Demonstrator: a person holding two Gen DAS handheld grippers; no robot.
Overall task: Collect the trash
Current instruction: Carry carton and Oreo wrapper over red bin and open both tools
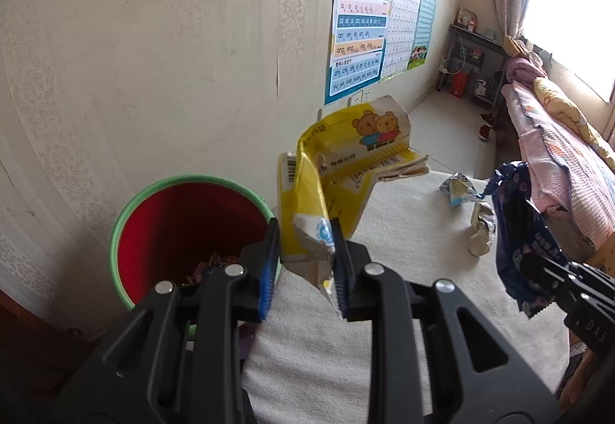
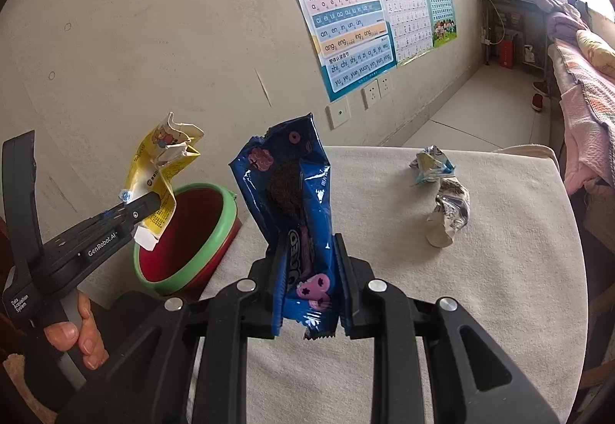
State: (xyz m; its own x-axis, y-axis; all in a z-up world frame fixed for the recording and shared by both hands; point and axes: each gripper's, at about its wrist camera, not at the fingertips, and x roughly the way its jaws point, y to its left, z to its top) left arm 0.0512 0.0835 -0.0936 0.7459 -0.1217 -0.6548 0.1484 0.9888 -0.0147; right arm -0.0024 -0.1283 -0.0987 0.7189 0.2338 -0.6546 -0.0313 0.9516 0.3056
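My left gripper (image 1: 305, 262) is shut on a crumpled yellow carton with cartoon bears (image 1: 346, 170) and holds it just right of a red bin with a green rim (image 1: 184, 228). In the right wrist view the left gripper (image 2: 144, 207) holds the yellow carton (image 2: 161, 170) above the bin (image 2: 184, 231). My right gripper (image 2: 309, 281) is shut on a blue Oreo wrapper (image 2: 292, 201), held upright above the table's left part. In the left wrist view the right gripper (image 1: 538, 266) and the Oreo wrapper (image 1: 519, 231) show at the right. The bin holds some wrappers.
A table with a white cloth (image 2: 499, 289) carries two crumpled wrappers, a blue-white one (image 2: 432, 164) and a silver one (image 2: 447, 212). The bin stands at the table's left, against the wall. A bed with blankets (image 1: 557, 155) is on the right.
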